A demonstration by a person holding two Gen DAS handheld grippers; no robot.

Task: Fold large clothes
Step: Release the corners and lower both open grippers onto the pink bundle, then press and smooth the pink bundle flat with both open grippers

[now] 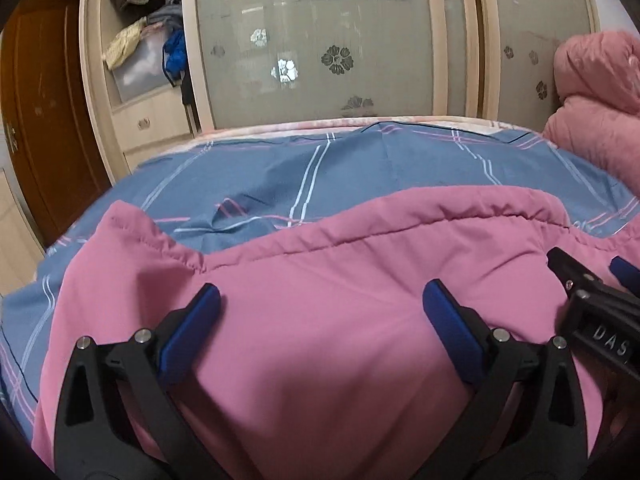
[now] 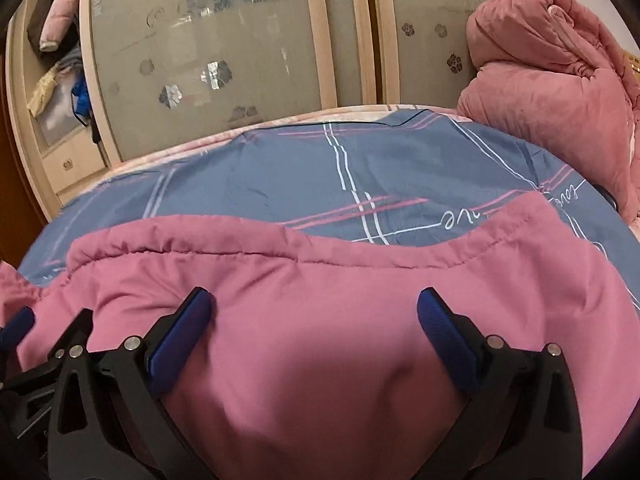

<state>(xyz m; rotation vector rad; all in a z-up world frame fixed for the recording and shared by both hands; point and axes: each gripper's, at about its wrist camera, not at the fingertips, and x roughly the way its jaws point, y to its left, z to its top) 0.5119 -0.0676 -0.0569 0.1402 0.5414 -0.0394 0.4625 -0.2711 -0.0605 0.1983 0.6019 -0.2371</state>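
A large pink padded garment (image 1: 320, 280) lies on a bed covered by a blue plaid sheet (image 1: 320, 168). Its stitched hem runs across both views, and it also shows in the right wrist view (image 2: 340, 300). My left gripper (image 1: 320, 300) is open, its blue pads spread wide over the pink fabric, holding nothing. My right gripper (image 2: 314, 308) is open too, spread over the same fabric. The right gripper shows at the right edge of the left wrist view (image 1: 592, 276); the left gripper shows at the left edge of the right wrist view (image 2: 48, 332). The two sit side by side.
A bundled pink quilt (image 2: 552, 92) sits at the bed's far right. Behind the bed stands a wardrobe with frosted flower-patterned sliding doors (image 1: 320, 40). Open shelves with clothes (image 1: 148, 20) are at the far left, beside a brown wooden door (image 1: 40, 100).
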